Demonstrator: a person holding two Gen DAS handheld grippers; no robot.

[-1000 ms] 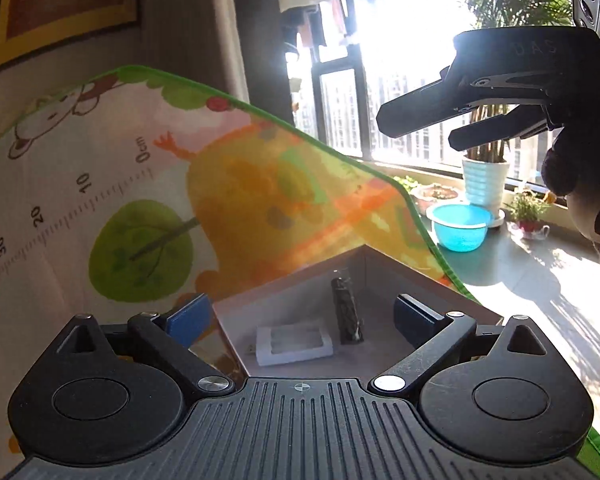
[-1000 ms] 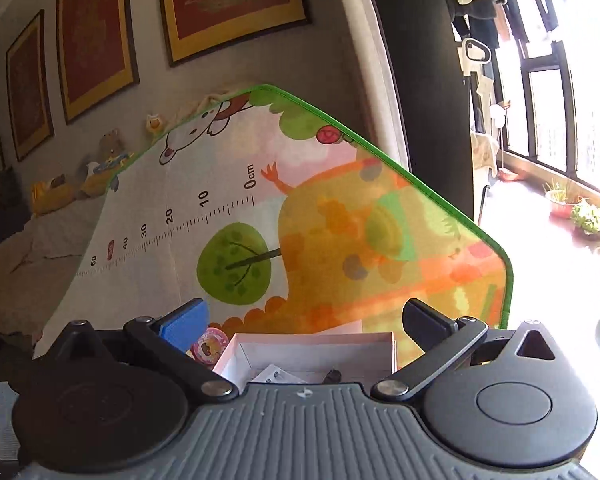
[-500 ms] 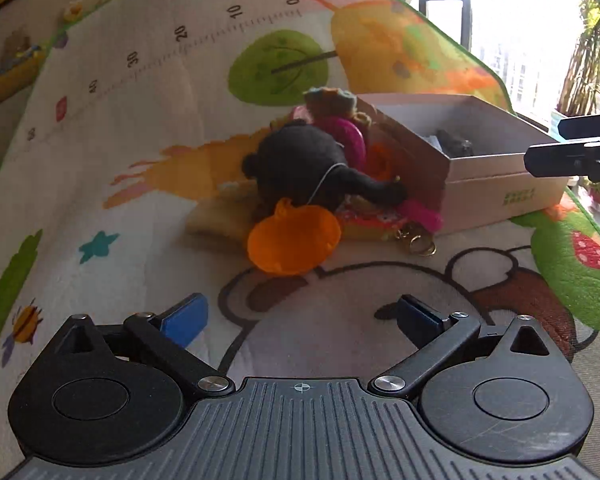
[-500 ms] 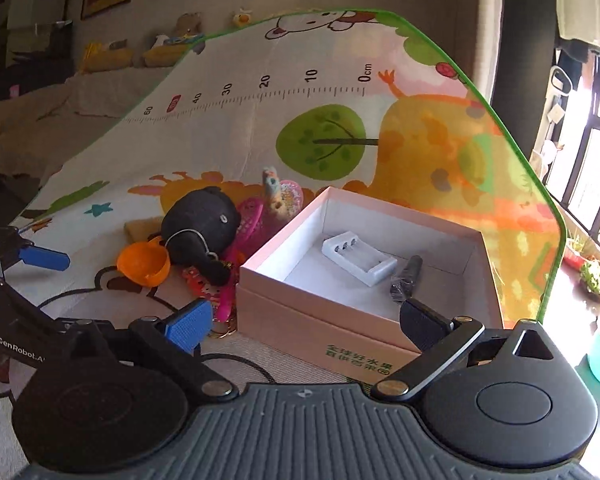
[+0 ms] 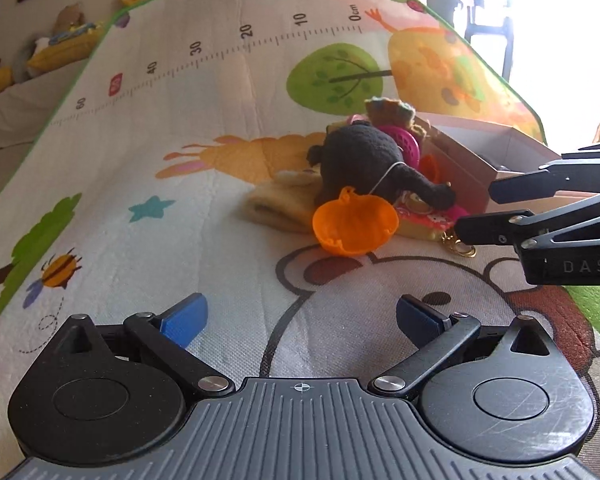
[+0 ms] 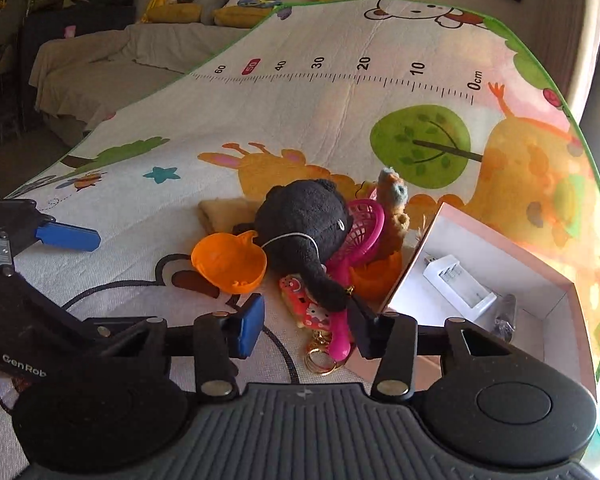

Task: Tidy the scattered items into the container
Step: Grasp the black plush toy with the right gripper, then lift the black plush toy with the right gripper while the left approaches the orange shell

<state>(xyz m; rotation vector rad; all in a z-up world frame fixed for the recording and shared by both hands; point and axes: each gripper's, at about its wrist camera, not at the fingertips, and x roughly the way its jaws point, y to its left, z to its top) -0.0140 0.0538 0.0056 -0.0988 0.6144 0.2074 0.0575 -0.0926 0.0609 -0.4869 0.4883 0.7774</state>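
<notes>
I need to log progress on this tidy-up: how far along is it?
Done: a white charger and a dark item lie in the box. In hand: the right gripper is closing around the pink racket's handle and the keychain, nothing lifted yet; the left gripper is open and empty. Left: the black plush, orange shell, cloth and other toys on the mat.

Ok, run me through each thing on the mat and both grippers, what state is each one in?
box: open, holds a white charger
black plush toy: on the pile, outside the box
orange cup: tipped on its side
pink keychain: on the mat
left gripper: open, empty
right gripper: closing around the keychain
</notes>
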